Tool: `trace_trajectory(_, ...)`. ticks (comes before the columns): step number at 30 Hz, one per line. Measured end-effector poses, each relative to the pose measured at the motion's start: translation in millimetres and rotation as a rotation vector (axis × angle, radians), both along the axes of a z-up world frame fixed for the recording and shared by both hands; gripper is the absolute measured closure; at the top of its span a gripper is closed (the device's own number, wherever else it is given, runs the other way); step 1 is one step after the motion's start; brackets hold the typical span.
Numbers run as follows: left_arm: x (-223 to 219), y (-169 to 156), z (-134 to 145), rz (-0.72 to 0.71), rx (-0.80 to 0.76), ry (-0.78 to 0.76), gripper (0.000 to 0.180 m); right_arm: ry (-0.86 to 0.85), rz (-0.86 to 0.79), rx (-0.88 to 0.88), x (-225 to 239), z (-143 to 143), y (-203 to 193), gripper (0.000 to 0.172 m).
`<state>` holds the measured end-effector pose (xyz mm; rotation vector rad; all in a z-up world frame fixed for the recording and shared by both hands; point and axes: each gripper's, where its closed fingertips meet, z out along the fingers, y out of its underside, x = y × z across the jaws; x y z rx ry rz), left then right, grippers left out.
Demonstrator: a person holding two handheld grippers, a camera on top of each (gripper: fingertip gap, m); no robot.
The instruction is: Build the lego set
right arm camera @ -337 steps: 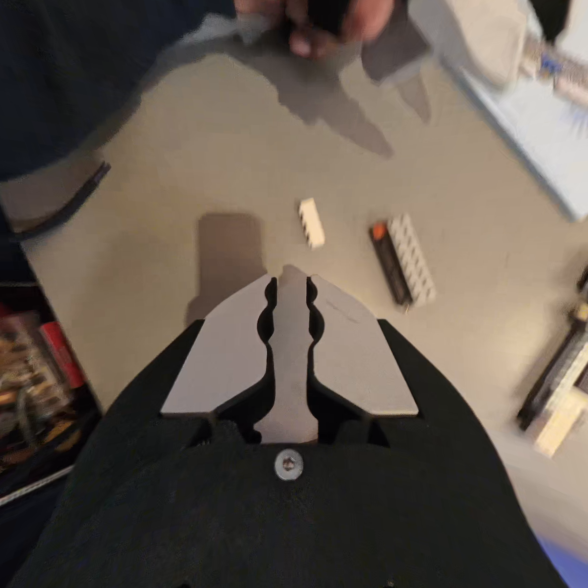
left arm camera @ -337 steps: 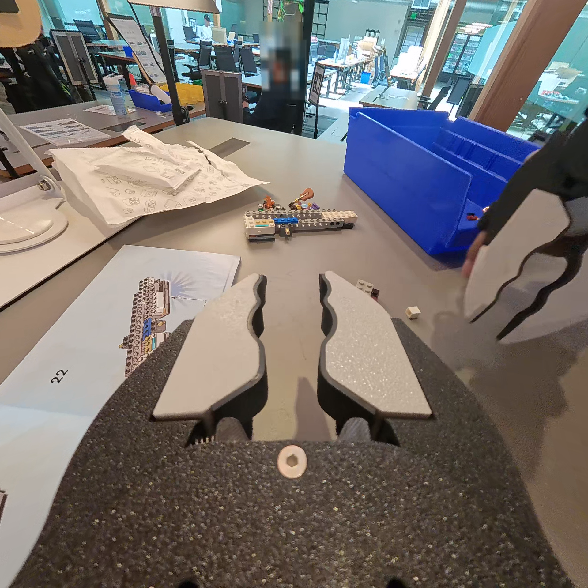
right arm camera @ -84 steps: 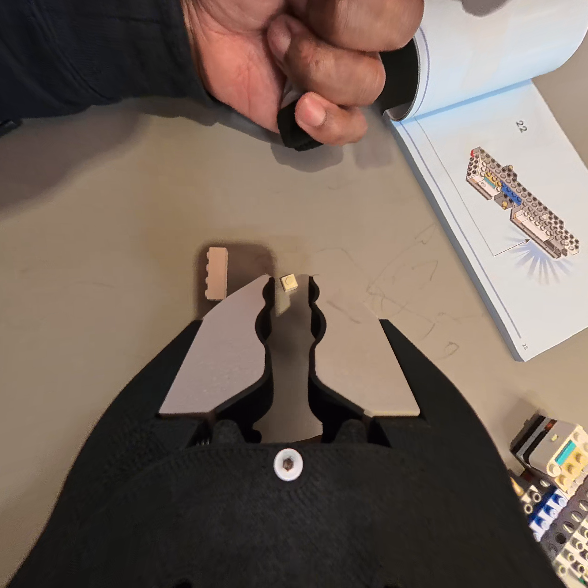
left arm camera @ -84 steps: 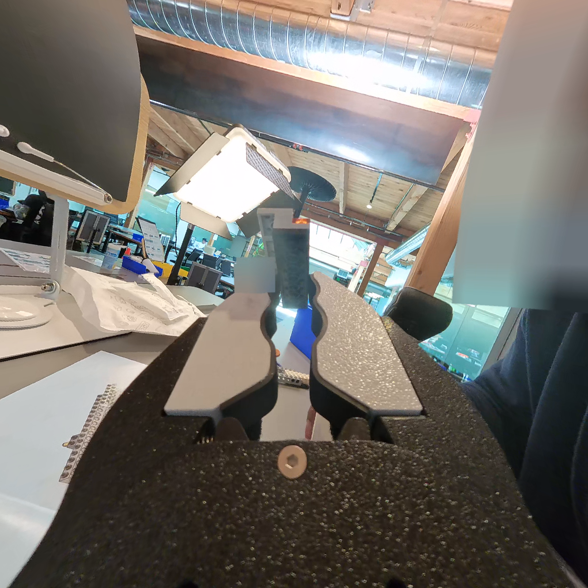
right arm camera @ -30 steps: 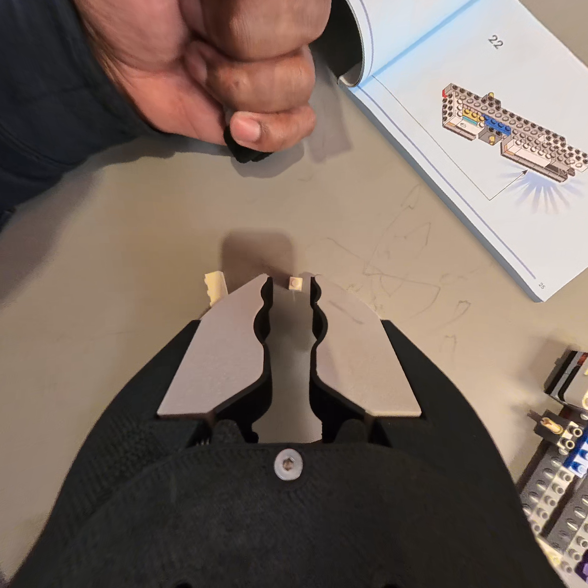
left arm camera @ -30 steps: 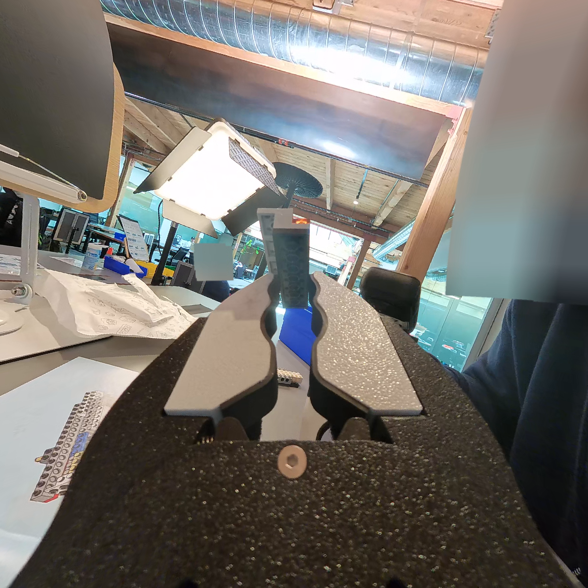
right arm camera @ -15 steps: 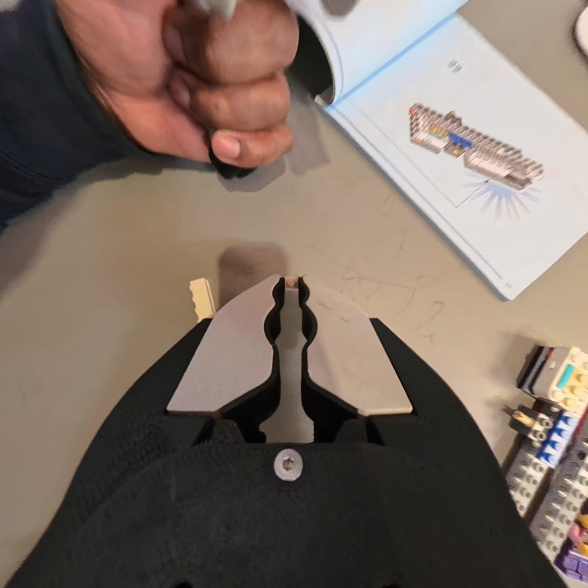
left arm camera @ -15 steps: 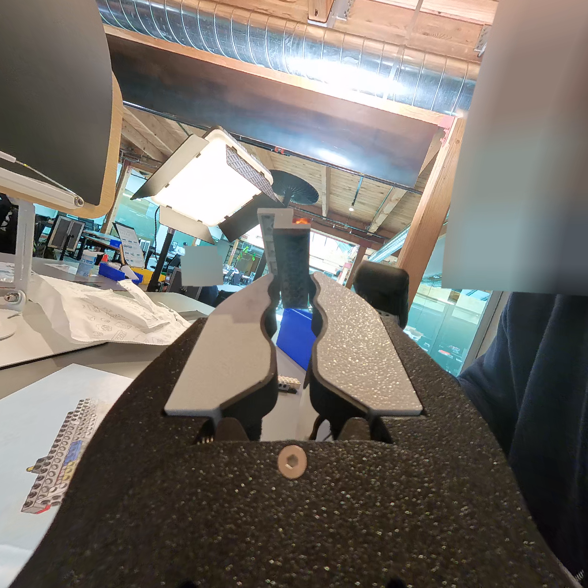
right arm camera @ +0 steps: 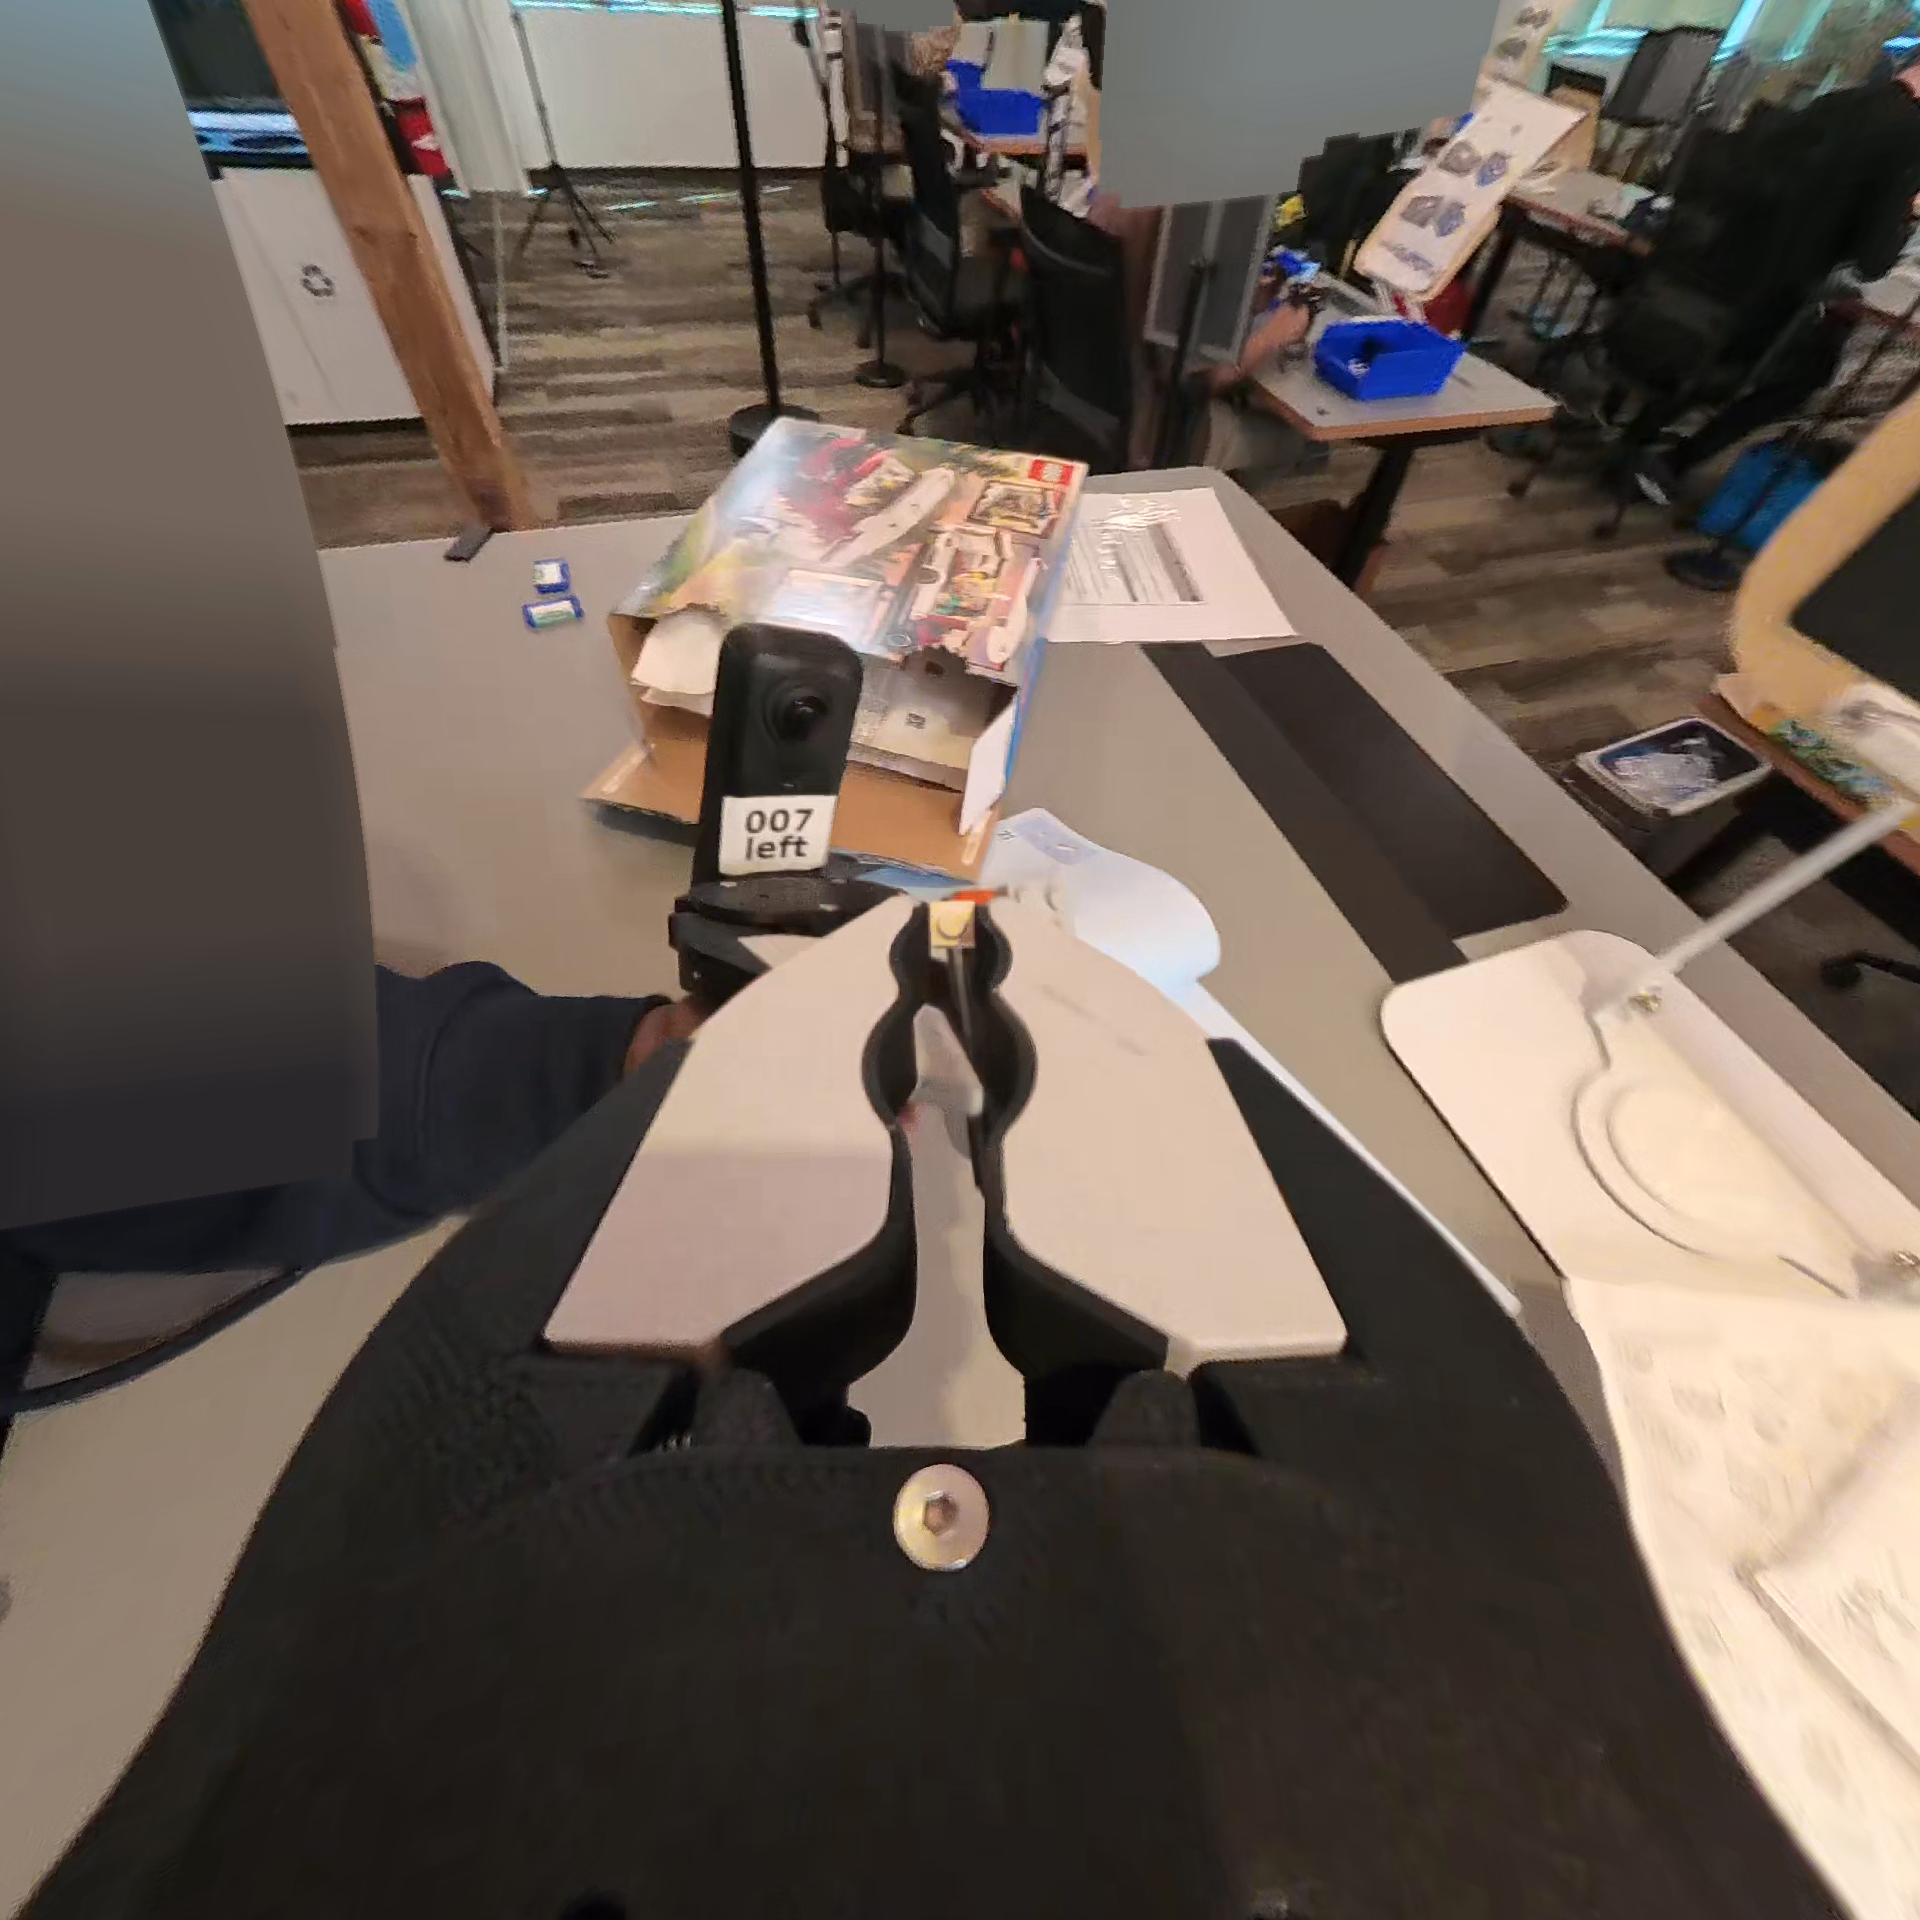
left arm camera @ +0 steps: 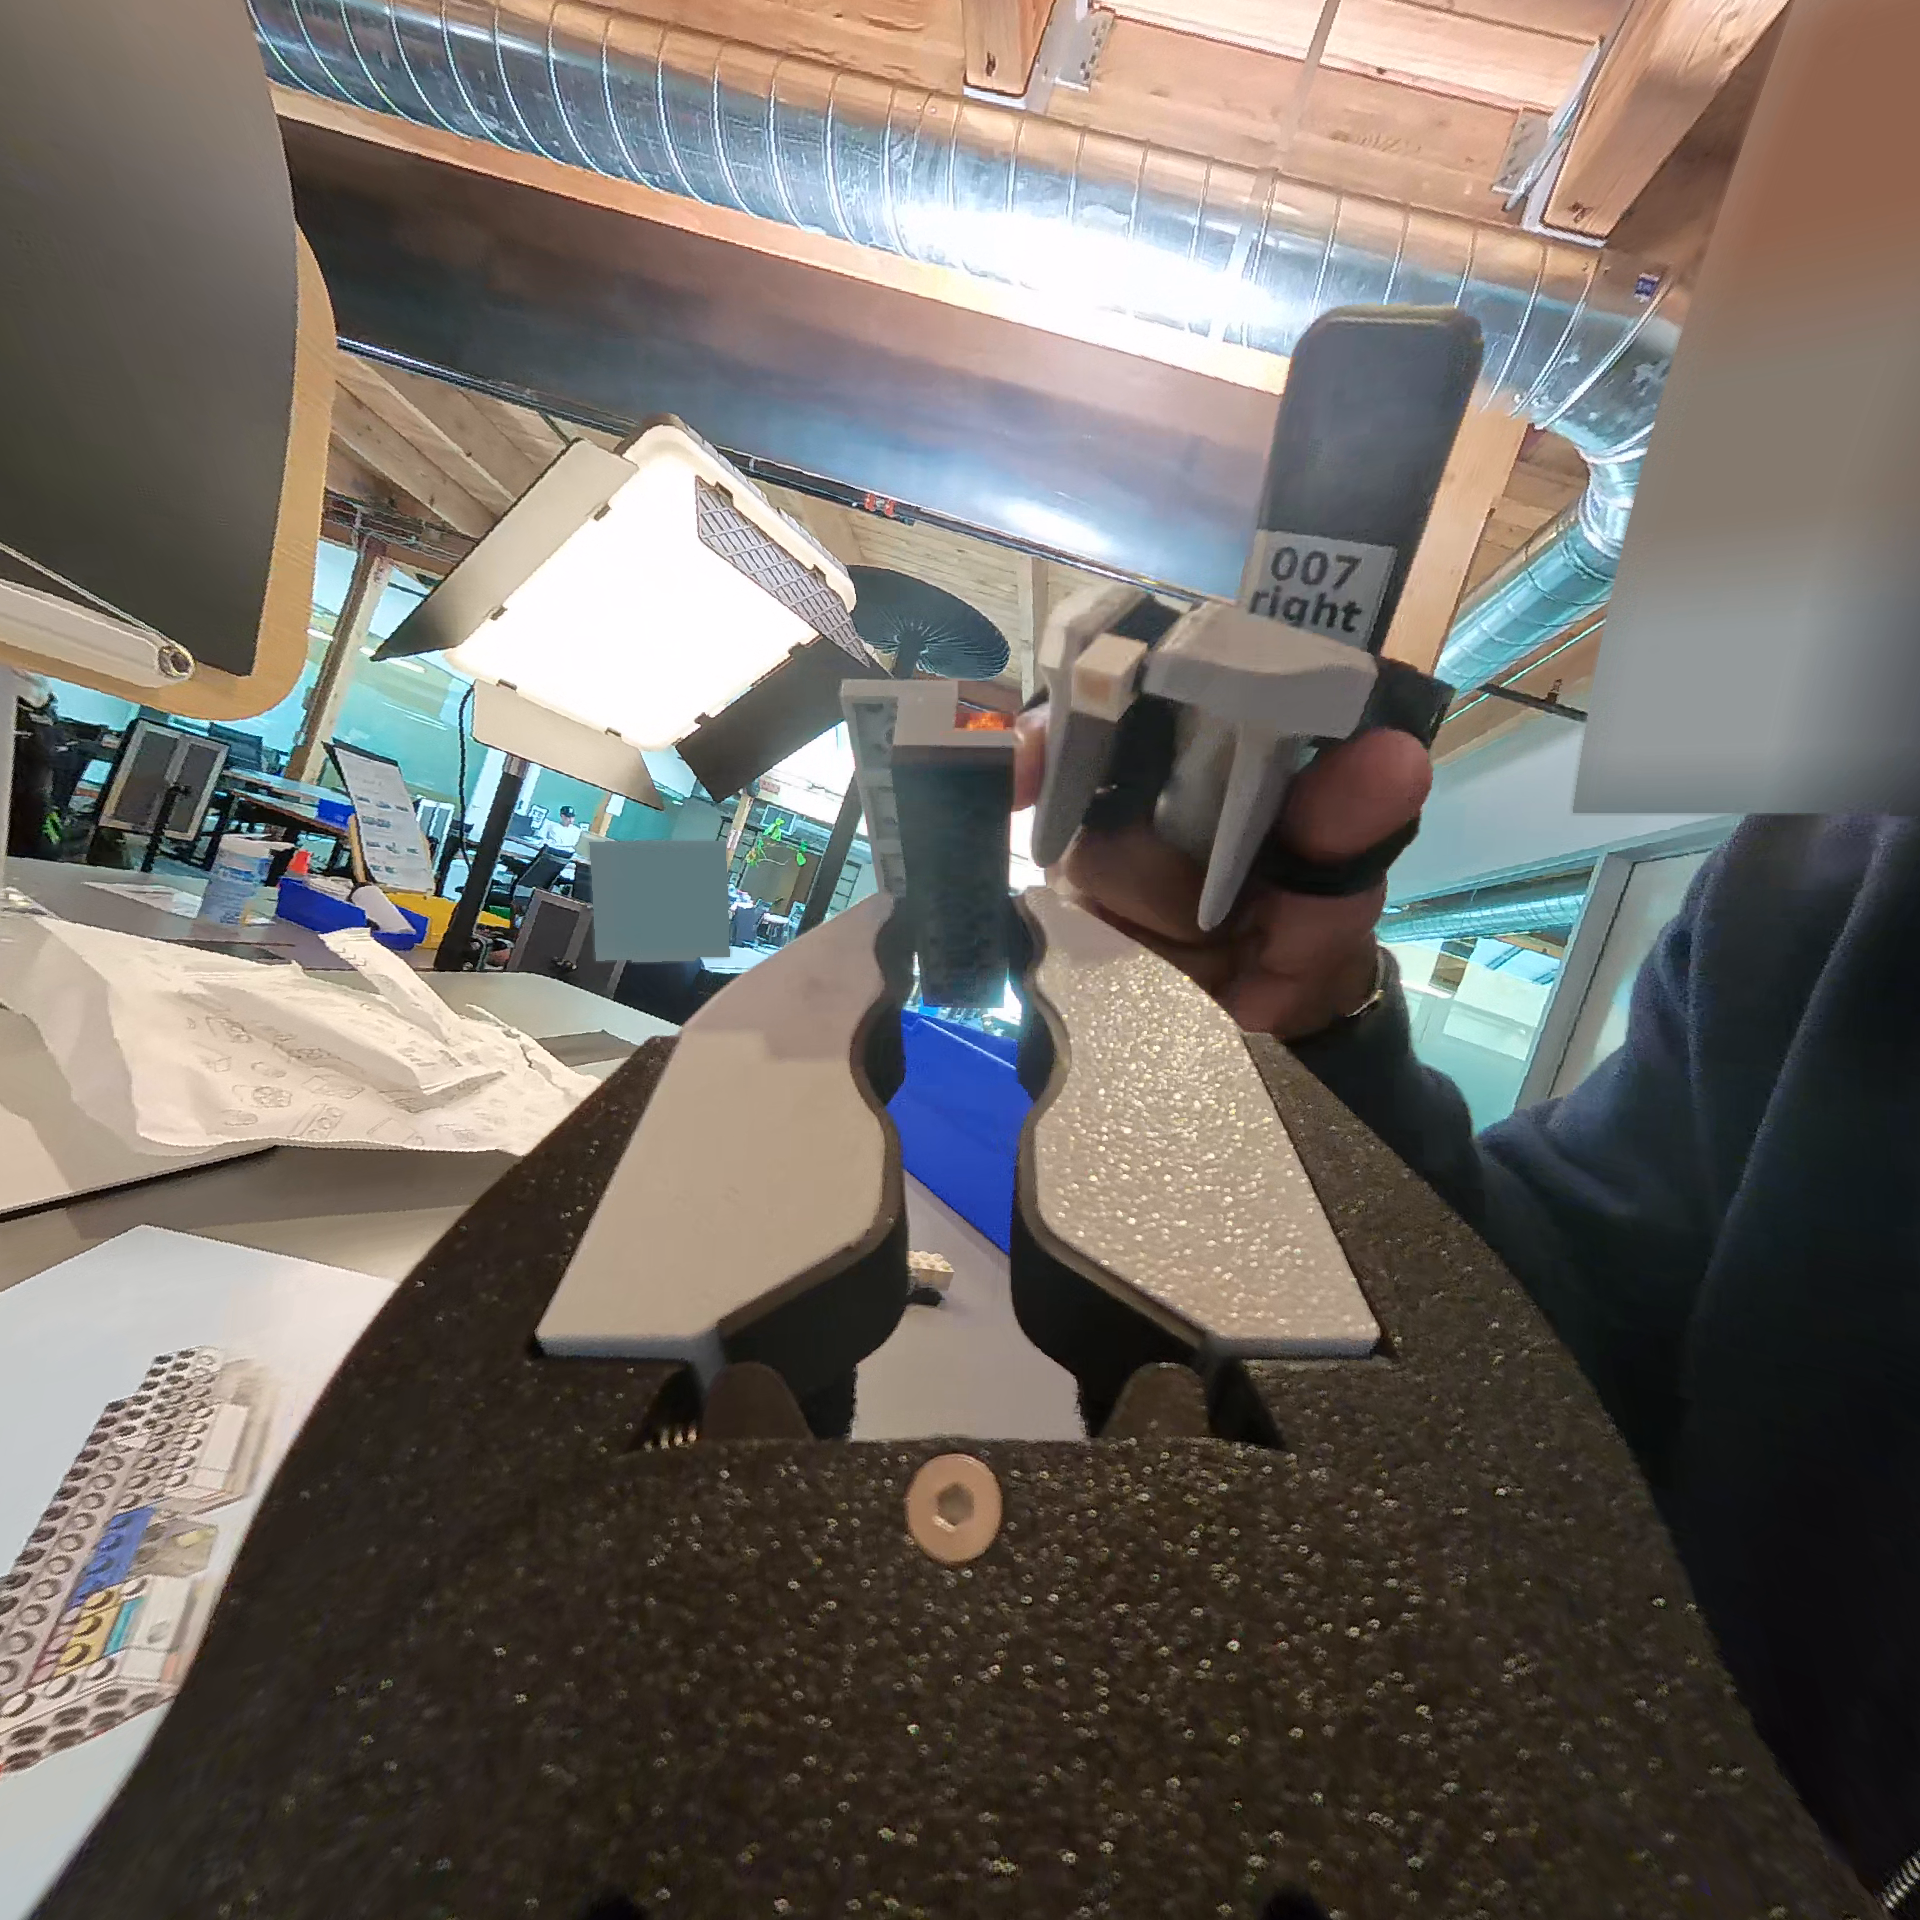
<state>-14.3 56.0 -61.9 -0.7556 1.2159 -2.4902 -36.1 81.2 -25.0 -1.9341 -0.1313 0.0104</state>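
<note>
The left gripper (left arm camera: 958, 914) clamps an upright dark brick plate (left arm camera: 951, 852) (grey strip alongside); the right gripper (right arm camera: 951, 925), nearly closed, pinches a small tan brick (right arm camera: 952, 923) beside it.

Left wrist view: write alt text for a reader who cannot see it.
The left gripper holds a dark grey and light grey brick assembly upright between its fingertips. Just right of it, the right gripper pinches a small tan brick. Behind are a lit panel lamp, crumpled paper bags and a blue bin.
</note>
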Motion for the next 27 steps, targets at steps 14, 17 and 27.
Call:
trace_trajectory(14, -3, 1, 5, -0.041, -0.060, -0.012, 0.163, -0.004, 0.052, -0.037, 6, -8, 17, 0.164)
trace_trajectory(17, -3, 0, 4, -0.048, -0.054, -0.013, 0.163, 0.011, 0.066, -0.038, 5, -8, 15, 0.164)
trace_trajectory(27, -4, -1, 5, -0.060, -0.063, -0.010, 0.163, 0.030, 0.073, -0.032, 5, -11, 17, 0.163)
